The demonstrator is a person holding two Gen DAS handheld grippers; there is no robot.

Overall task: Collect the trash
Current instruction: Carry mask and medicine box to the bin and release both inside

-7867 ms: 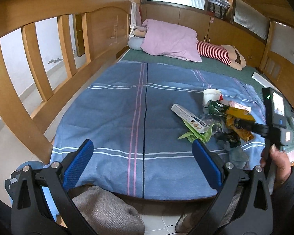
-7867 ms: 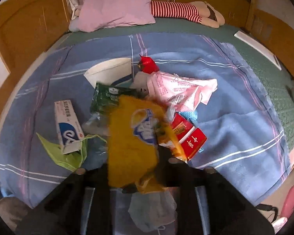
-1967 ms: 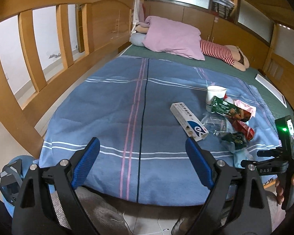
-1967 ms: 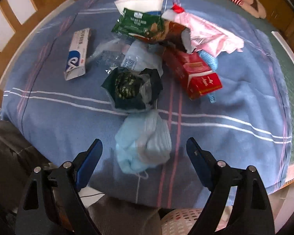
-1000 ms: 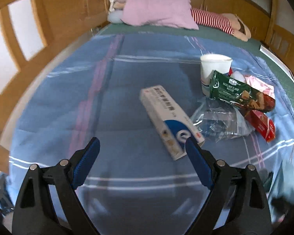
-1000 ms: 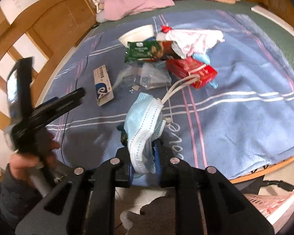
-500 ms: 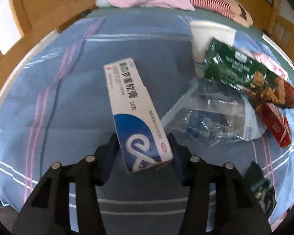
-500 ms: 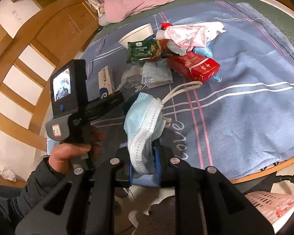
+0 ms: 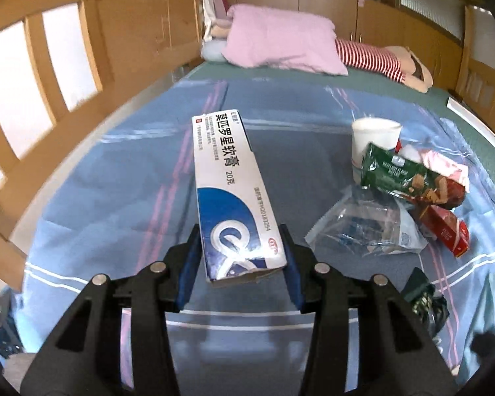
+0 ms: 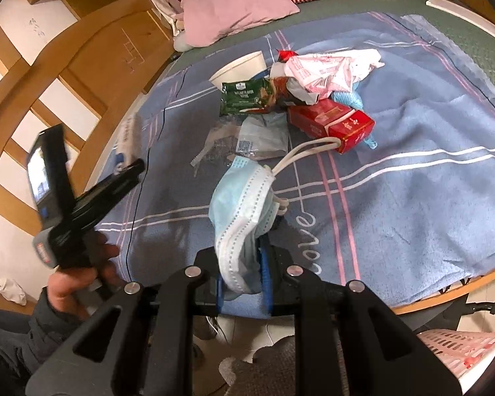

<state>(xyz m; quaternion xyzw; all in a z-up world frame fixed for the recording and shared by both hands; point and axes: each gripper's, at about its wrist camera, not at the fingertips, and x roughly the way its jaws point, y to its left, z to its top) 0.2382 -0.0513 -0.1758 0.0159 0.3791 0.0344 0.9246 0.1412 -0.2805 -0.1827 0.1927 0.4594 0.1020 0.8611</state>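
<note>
Left wrist view: blue striped blanket (image 9: 122, 178) covers the bed, wooden slatted rail (image 9: 49, 76) along its left side, pink pillow (image 9: 280, 43) at the far end. Left gripper (image 9: 242, 264) is clamped on the near end of a white-and-blue ointment box (image 9: 229, 188), blue pads pressed to both long sides; the box is lifted clear of the blanket and slants away from the camera. To its right lies the trash pile: clear plastic bag (image 9: 366, 227) nearest, green wafer wrapper (image 9: 396, 175) above it, white paper cup (image 9: 374, 138) upright behind, red carton (image 9: 445, 231) at the pile's right edge. A dark crumpled wrapper (image 9: 425, 300) lies apart near the lower right; this piece does not show in the right view.

Right wrist view: right gripper (image 10: 242, 283) is closed narrow on a light blue face mask (image 10: 244, 204), which stands bunched above the fingers, white ear loops (image 10: 300, 155) trailing toward the red carton (image 10: 333, 122). Shown only here: a pink-and-white plastic bag (image 10: 330, 66) on the pile's far side, a pink perforated basket (image 10: 458, 346) on the floor at lower right, and the left hand (image 10: 72, 283) gripping its tool handle at the blanket's left edge, where the ointment box is only a blur.
</note>
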